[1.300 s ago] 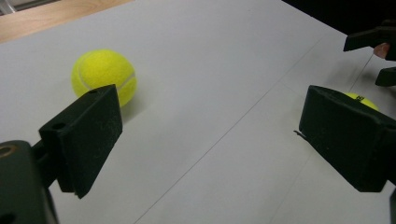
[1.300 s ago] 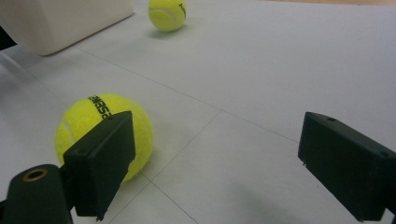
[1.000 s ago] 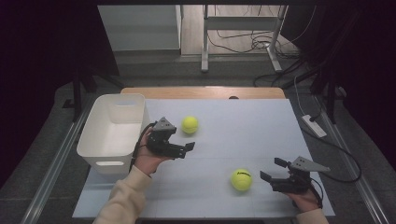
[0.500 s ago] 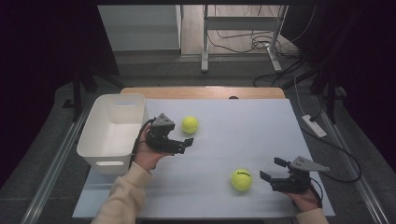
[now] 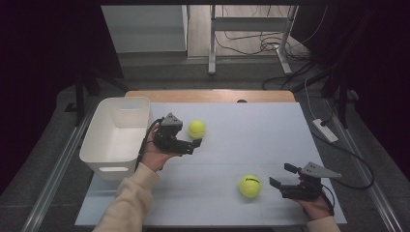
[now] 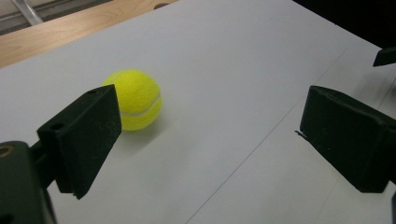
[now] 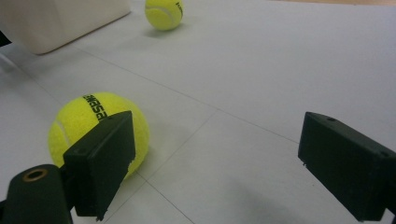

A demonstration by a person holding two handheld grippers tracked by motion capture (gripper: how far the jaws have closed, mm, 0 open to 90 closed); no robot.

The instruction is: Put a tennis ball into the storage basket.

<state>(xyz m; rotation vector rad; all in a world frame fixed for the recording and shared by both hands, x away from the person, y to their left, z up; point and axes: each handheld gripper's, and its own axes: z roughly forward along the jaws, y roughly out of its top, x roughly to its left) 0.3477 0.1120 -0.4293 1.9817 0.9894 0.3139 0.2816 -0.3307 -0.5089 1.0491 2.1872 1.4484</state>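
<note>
Both grippers' jaws stand wide: the left gripper (image 5: pixel 192 145) nears one tennis ball (image 5: pixel 196 129) (off-centre), so a jaw could nudge it rolling across the desk (image 5: pixel 251 125).

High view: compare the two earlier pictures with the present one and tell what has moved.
Little has changed. The left gripper has edged slightly closer to the far tennis ball, jaws open, holding nothing. The right gripper, the near tennis ball and the white bin stayed put.
</note>
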